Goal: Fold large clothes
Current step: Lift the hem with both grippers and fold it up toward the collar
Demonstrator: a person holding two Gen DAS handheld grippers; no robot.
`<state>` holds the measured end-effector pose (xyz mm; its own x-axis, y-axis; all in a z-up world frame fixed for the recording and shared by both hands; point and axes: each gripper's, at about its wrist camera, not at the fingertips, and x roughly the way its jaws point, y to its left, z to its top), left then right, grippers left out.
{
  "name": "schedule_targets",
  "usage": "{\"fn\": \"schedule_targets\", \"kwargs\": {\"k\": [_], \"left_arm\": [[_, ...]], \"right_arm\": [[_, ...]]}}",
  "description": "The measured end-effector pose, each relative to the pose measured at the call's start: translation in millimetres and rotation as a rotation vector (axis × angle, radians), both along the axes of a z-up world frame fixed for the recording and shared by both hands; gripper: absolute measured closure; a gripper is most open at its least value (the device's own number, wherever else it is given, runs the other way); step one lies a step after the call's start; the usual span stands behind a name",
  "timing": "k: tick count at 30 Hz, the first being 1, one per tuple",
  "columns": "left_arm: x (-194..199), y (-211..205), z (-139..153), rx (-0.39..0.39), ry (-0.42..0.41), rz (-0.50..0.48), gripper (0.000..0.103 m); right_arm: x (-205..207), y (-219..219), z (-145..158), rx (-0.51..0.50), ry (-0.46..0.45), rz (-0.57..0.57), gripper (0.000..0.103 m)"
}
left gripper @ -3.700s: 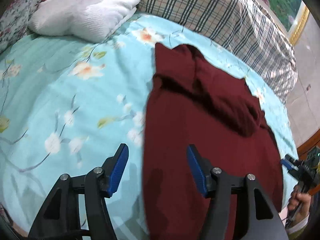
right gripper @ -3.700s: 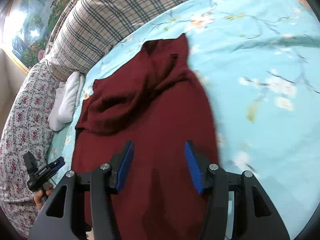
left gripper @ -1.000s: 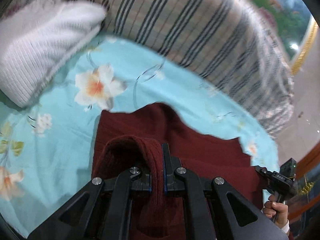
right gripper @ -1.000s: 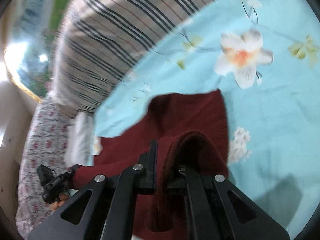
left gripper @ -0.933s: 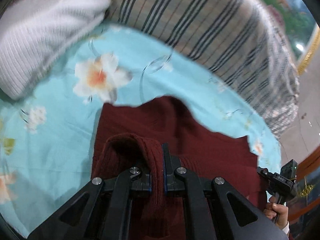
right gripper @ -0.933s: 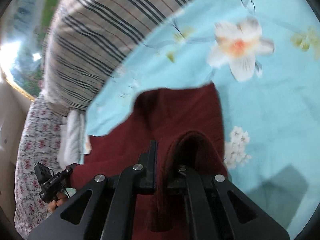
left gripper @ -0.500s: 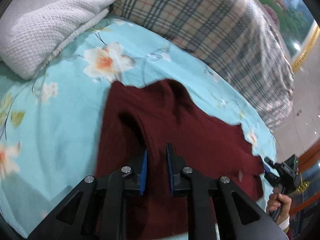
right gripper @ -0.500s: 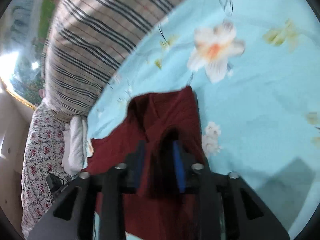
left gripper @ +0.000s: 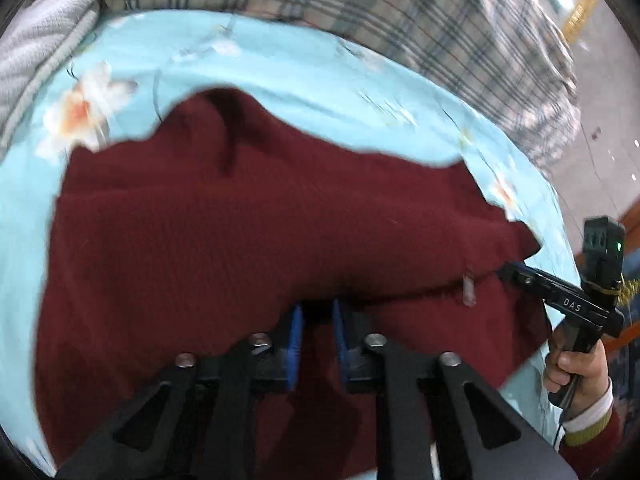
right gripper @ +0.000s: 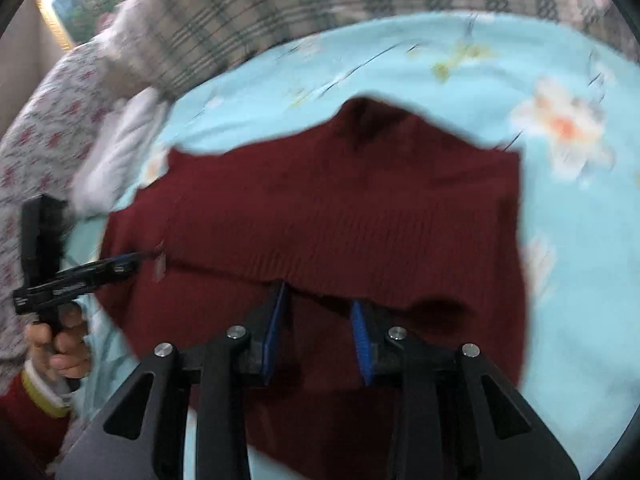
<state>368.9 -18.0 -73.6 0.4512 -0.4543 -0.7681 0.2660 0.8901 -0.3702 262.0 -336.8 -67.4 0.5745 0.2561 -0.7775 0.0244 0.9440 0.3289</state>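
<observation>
Maroon garment lies folded across the middle of the bed. Left gripper and right gripper fingers parted, cloth released so fold settles.

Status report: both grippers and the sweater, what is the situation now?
Left gripper just narrowed, empty. Right gripper just opened, empty. Maroon sweater folded over, lying on bedsheet. Nothing blocking.

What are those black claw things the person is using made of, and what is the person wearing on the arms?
Each gripper is a black frame with triangular cut-outs, silver bolt heads and two fingers lined with blue ribbed pads. The right one, seen side-on, shows white "DAS" lettering, a black box with a green light and a thin cable. The sleeves are dark red with yellow-and-white cuffs.
</observation>
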Motion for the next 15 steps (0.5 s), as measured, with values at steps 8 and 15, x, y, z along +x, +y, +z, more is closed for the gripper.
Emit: {"fn": "schedule_targets", "kwargs": {"k": [8, 15], "left_arm": [[34, 62, 15, -0.001, -0.045, 0.255, 0.084], [-30, 99, 6, -0.136, 0.005, 0.361, 0.082]], "right_arm": [[12, -59, 11, 0.107, -0.060, -0.223, 0.071], [-29, -30, 20, 0.206, -0.107, -0.200, 0.069]]}}
